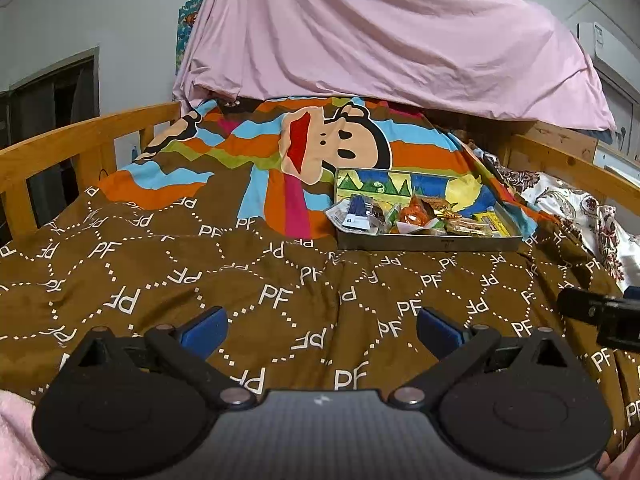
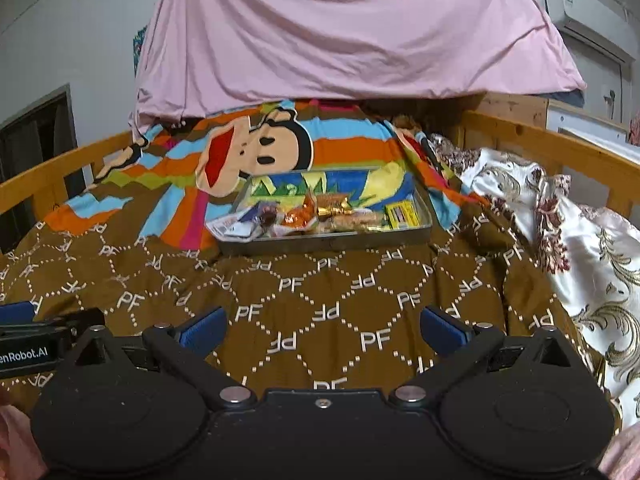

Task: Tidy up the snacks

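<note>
Standing by the bed, I see both hand-held tools hanging low over the near part of the brown quilt (image 1: 280,292), well short of the goods. The left gripper (image 1: 320,326) has its blue pads spread wide with nothing between them; the right gripper (image 2: 323,326) is just as wide and just as bare.

The snacks (image 1: 416,218) all lie in the metal tray (image 1: 428,242), which sits on the quilt toward the bed's right side, just below the cartoon monkey print. Along the tray's near edge, from left to right: a white and blue packet at the near-left corner, dark small wrappers, orange and gold ones in the middle, then yellow packets (image 2: 402,214) at the near-right corner. The far half of the tray's floor is bare.

As a judgement: the wrappers look bunched in rough clusters, which would suit a pile waiting to be sorted or one already gathered in; I cannot settle which. Any reach would have to cross open quilt to the tray, and the thin crinkly packets would need a narrow, careful pinch.

The left view catches the right tool's black body at its right edge; the right view shows the left tool's lettered side at its left edge, and more of the white flowered cloth (image 2: 592,248) along the bed's right rail. The wrappers' print is too small to read.
</note>
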The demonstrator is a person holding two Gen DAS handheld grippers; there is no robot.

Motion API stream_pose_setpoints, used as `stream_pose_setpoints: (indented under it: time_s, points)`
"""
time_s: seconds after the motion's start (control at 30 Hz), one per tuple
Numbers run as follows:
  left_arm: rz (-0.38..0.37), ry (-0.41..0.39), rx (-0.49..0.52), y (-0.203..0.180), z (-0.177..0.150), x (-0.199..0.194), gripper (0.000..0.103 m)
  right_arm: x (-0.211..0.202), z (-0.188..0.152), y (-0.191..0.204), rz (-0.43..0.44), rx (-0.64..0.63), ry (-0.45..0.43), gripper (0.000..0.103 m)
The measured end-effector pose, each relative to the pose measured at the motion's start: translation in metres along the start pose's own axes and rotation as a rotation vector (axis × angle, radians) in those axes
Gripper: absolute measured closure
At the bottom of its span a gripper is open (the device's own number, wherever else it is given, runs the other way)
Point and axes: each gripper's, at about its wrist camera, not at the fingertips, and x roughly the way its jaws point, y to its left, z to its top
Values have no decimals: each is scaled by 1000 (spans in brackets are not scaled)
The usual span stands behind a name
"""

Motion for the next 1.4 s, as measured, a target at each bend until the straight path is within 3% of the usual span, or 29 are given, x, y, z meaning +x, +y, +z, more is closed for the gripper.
stream_pose_setpoints:
  time_s: [0.27, 1.4]
  points:
    - [12, 30, 11, -2, -2, 4, 0, 12, -3, -2, -32, 15, 83, 1]
    - [6, 62, 28, -3, -3, 7, 1, 15, -5, 1, -42, -20, 110, 1]
